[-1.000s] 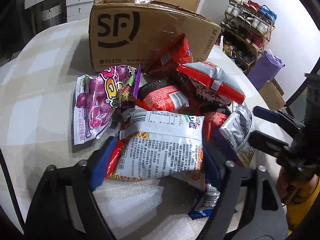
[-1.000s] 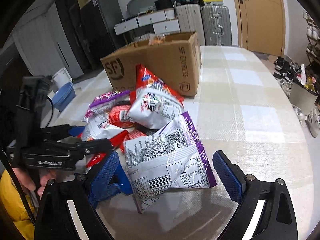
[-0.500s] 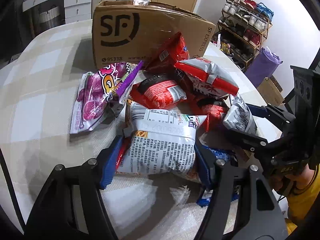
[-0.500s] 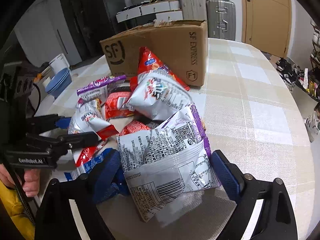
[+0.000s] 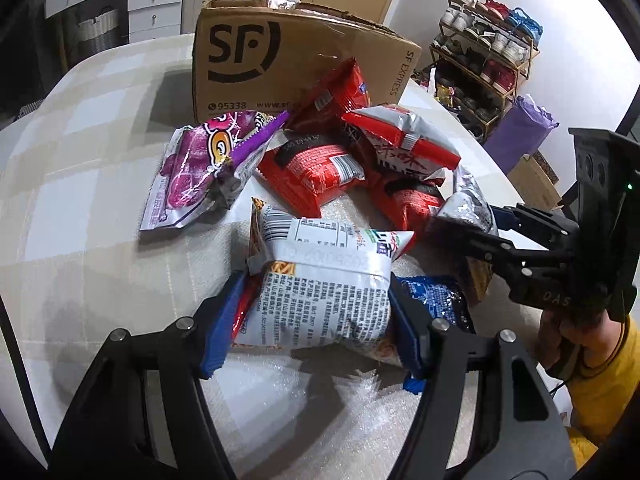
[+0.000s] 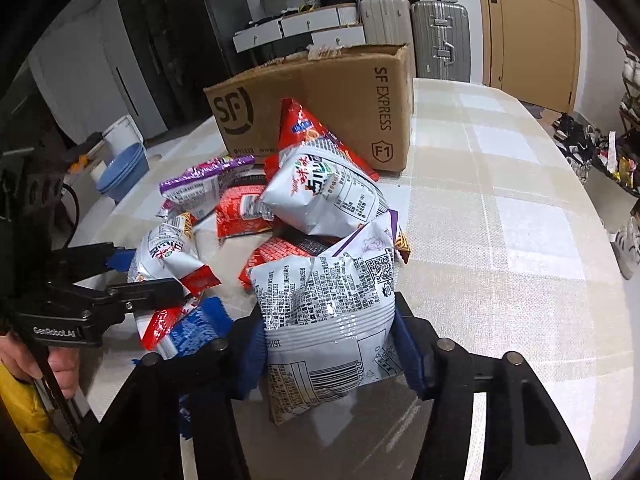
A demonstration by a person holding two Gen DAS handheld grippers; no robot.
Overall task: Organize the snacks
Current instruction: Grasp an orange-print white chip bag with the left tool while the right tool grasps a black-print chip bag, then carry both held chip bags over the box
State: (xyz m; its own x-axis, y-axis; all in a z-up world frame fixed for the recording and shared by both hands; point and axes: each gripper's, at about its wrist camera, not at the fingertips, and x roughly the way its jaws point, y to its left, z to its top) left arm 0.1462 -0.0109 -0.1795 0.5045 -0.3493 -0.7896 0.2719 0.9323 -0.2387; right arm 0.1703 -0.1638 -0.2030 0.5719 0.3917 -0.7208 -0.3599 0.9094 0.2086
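Several snack bags lie heaped on the table in front of a brown SF cardboard box [image 5: 280,60] [image 6: 320,112]. My left gripper [image 5: 316,324] is shut on a white printed snack bag [image 5: 324,292], its blue pads pressing both sides. In the right wrist view this left gripper [image 6: 152,276] sits at the left with that bag [image 6: 168,252]. My right gripper [image 6: 328,352] has its jaws closing on a white-and-purple bag [image 6: 324,304], which is pinched between the pads. The left wrist view shows the right gripper [image 5: 468,232] at the right edge of the heap.
A purple bag [image 5: 200,164], red packets [image 5: 316,168], a white-and-red bag [image 5: 400,140] and a blue packet [image 5: 432,296] stay in the heap. Checked tablecloth [image 6: 500,220] spreads right of it. Blue bowls [image 6: 124,168], suitcases [image 6: 440,40] and a shoe rack [image 5: 480,60] stand beyond the table.
The left jaws narrowed onto the white bag and drew it slightly away from the heap. The right jaws went from wide apart to pinching the white-and-purple bag.
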